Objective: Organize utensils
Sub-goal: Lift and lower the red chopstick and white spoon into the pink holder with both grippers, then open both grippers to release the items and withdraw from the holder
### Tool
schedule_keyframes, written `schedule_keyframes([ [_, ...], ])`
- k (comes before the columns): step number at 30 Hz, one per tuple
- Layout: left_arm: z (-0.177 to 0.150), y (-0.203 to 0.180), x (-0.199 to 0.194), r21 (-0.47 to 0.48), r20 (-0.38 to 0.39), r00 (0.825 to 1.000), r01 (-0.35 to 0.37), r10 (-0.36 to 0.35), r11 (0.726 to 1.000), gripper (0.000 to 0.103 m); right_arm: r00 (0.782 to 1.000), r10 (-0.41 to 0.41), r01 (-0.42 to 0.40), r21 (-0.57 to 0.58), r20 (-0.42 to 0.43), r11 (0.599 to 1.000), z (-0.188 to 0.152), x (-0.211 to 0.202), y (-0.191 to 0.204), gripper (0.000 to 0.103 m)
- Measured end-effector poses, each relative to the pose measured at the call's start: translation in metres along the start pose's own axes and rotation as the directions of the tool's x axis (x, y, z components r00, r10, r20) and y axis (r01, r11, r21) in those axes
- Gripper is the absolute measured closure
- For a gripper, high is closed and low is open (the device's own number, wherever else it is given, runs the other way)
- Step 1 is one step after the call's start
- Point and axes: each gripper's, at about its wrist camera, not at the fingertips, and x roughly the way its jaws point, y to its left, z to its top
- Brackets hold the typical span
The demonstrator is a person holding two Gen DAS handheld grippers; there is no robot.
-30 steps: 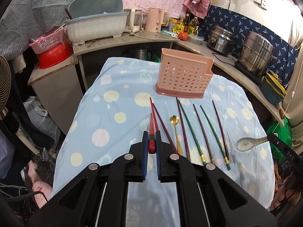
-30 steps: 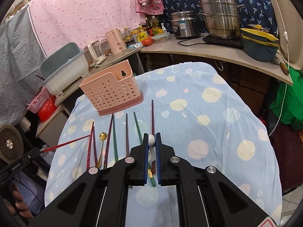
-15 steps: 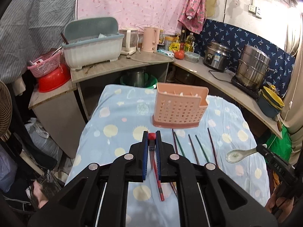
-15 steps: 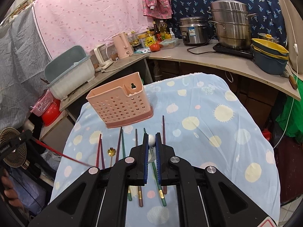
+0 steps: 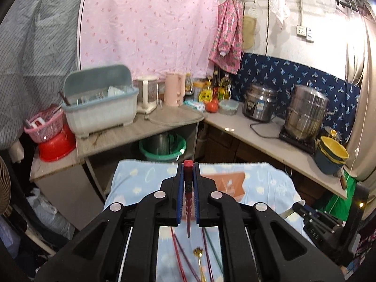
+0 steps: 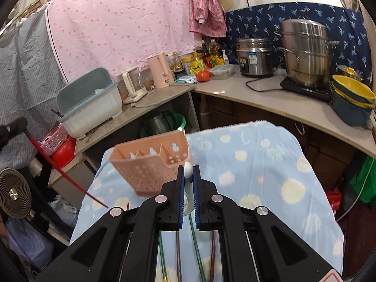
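Note:
My left gripper [image 5: 188, 171] is shut on a red chopstick [image 5: 188, 202], held high above the table with its thin end hanging down; the chopstick also shows in the right wrist view [image 6: 61, 169]. My right gripper [image 6: 187, 174] is shut on the handle of a white ceramic spoon [image 6: 187, 168], lifted over the table just in front of the pink perforated utensil caddy [image 6: 150, 166]. The caddy is partly hidden behind my left gripper's fingers [image 5: 231, 183]. Several chopsticks [image 5: 181, 256] and a small gold spoon [image 5: 199, 258] lie on the blue dotted cloth [image 6: 258, 164].
An L-shaped counter [image 6: 270, 98] behind the table carries a rice cooker [image 6: 253, 57], a steel steamer pot [image 6: 305, 54], stacked bowls [image 6: 352, 101], a pink kettle [image 6: 161, 70] and a dish rack bin [image 6: 89, 103]. A fan [image 6: 14, 193] stands at left.
Both grippers rose higher above the table with their utensils. The red chopstick now hangs nearly straight down. The right gripper moved closer to the pink caddy.

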Motion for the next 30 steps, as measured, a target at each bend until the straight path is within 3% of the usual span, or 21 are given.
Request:
schedule_keyframes([
  [6,0.05,-0.01,0.022,0.009,0.082,0.997,-0.005,0.005,1.0,0.096,0.999,0.018,-0.018,0.017,0.046,1.0,0.042,0.03,0.006,0.096],
  [11,0.068,-0.015,0.049,0.004,0.103,0.995,0.008,-0.008,1.0,0.096,0.997,0.028,-0.03,0.026,0.065,0.999,0.067,0.059,0.012,0.096],
  [16,0.059,-0.016,0.087,-0.001,0.066,0.998,0.016,-0.016,1.0,0.096,0.999,0.028,-0.029,0.028,0.036,0.999,0.072,0.095,0.017,0.096],
  [25,0.024,-0.005,0.142,-0.012,-0.042,0.999,0.004,-0.005,1.0,0.095,0.997,0.023,-0.023,0.008,-0.069,1.0,0.045,0.144,0.022,0.096],
  [26,0.022,-0.004,0.143,-0.017,-0.048,0.999,0.003,-0.004,1.0,0.093,0.997,0.018,-0.018,0.004,-0.077,1.0,0.042,0.147,0.023,0.095],
  [27,0.019,-0.002,0.146,-0.024,-0.053,0.999,-0.01,0.009,1.0,0.074,0.997,0.007,-0.007,0.005,-0.075,1.0,0.04,0.148,0.023,0.093],
  [28,0.017,0.0,0.146,-0.026,-0.049,0.999,-0.024,0.022,0.999,0.051,0.998,-0.004,0.004,0.005,-0.067,1.0,0.039,0.146,0.024,0.084],
  [29,0.015,0.0,0.145,-0.023,-0.037,0.999,-0.037,0.036,0.999,0.046,0.998,-0.007,0.007,0.007,-0.058,1.0,0.039,0.143,0.024,0.07],
  [30,0.014,-0.001,0.143,-0.016,-0.029,0.999,-0.043,0.043,0.999,0.045,0.999,-0.01,0.01,0.011,-0.046,1.0,0.039,0.141,0.024,0.065],
])
